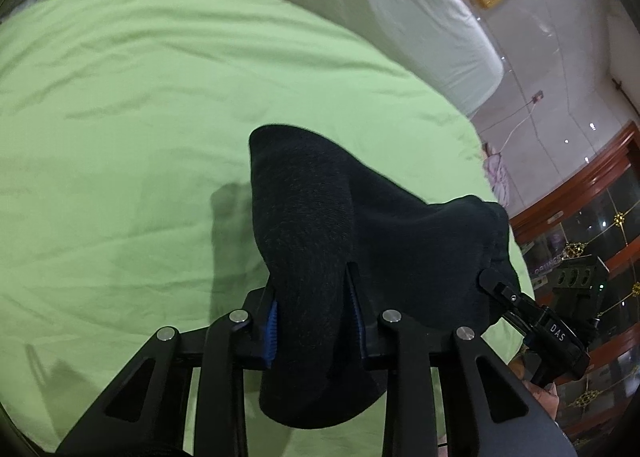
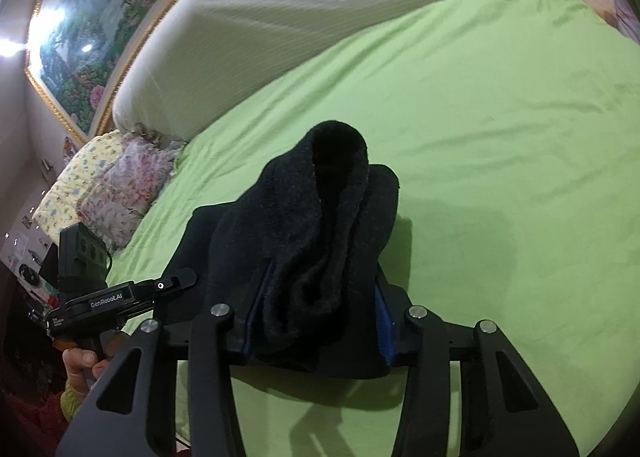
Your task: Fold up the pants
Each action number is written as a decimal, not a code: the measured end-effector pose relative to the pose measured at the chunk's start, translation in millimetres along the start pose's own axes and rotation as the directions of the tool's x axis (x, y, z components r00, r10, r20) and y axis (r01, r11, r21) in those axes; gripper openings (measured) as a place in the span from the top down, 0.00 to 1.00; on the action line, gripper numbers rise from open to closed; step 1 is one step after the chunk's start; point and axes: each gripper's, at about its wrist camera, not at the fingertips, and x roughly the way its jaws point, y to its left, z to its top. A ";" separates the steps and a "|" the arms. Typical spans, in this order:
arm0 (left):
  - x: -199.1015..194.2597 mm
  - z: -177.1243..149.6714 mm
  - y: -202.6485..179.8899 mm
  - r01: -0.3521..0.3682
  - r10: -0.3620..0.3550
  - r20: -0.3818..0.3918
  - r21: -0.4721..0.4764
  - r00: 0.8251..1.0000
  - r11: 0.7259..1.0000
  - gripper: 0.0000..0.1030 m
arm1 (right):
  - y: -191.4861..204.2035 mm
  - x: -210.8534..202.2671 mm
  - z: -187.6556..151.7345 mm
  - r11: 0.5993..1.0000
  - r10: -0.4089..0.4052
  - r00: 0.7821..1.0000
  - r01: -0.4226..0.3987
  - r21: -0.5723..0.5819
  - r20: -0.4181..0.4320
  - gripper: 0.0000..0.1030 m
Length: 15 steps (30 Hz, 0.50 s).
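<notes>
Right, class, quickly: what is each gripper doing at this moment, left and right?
Left gripper: closed on the black pants, lifted off the green sheet.
Right gripper: closed on a bunched part of the same pants.

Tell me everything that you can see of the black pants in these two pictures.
The black pants are of a thick, soft, fleece-like knit cloth, dark and plain. They are bunched, not flat. Both grippers hold them above the green sheet: the left gripper has a fold between its blue-padded jaws, and the right gripper clamps another bunched part. The cloth stretches between them, and a loose end hangs below the left gripper. An open, tube-like end stands up in the right wrist view.
</notes>
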 end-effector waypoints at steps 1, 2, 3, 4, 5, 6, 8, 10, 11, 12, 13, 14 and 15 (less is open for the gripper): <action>-5.3 1.4 -1.7 0.000 0.000 0.015 0.005 1.000 1.000 0.73 | 4.0 0.7 1.5 1.000 0.015 1.000 -0.015 -0.006 0.000 0.56; -10.0 3.5 -3.1 -0.005 0.004 0.030 0.010 1.000 1.000 0.73 | 7.0 2.2 2.7 1.000 0.028 1.000 -0.028 -0.009 -0.002 0.56; -14.9 6.2 -3.6 -0.010 0.009 0.045 0.014 0.999 1.000 0.73 | 12.0 4.7 4.3 0.999 0.037 0.999 -0.037 -0.017 -0.003 0.56; -19.6 8.8 -3.7 -0.010 0.009 0.057 0.013 0.998 1.000 0.73 | 18.4 8.2 6.4 0.999 0.041 0.999 -0.041 -0.031 -0.003 0.56; -24.1 10.2 -1.8 -0.008 0.008 0.065 0.011 0.998 1.000 0.73 | 22.5 10.6 8.3 0.998 0.045 0.999 -0.045 -0.041 -0.003 0.56; -29.7 13.2 0.9 -0.010 0.010 0.077 0.005 0.997 1.000 0.73 | 27.8 14.9 12.4 0.997 0.059 0.998 -0.059 -0.048 -0.003 0.56; -39.7 18.0 9.0 -0.012 0.012 0.098 -0.007 0.995 1.000 0.73 | 36.0 22.0 18.7 0.995 0.077 0.997 -0.077 -0.061 -0.003 0.56; -48.7 23.5 15.5 -0.016 0.018 0.120 -0.018 0.993 1.000 0.73 | 43.1 27.8 23.5 0.993 0.089 0.996 -0.089 -0.077 -0.003 0.56; -52.3 24.9 19.3 -0.019 0.021 0.126 -0.019 0.992 1.000 0.73 | 47.2 31.4 26.8 0.992 0.094 0.996 -0.094 -0.085 -0.004 0.56; -55.5 28.2 23.0 -0.026 0.029 0.136 -0.022 0.990 0.999 0.73 | 51.3 37.0 30.5 0.991 0.098 0.995 -0.098 -0.095 -0.007 0.56; -56.2 30.9 24.6 -0.033 0.036 0.142 -0.022 0.989 0.999 0.73 | 53.8 41.3 33.1 0.990 0.100 0.995 -0.100 -0.102 -0.009 0.56; -56.2 33.1 27.3 -0.038 0.041 0.146 -0.020 0.988 0.999 0.73 | 55.7 45.6 35.5 0.989 0.101 0.995 -0.102 -0.107 -0.011 0.56; -56.2 37.7 30.6 -0.051 0.053 0.151 -0.019 0.987 0.999 0.73 | 58.7 52.3 39.7 0.988 0.100 0.995 -0.101 -0.114 -0.014 0.56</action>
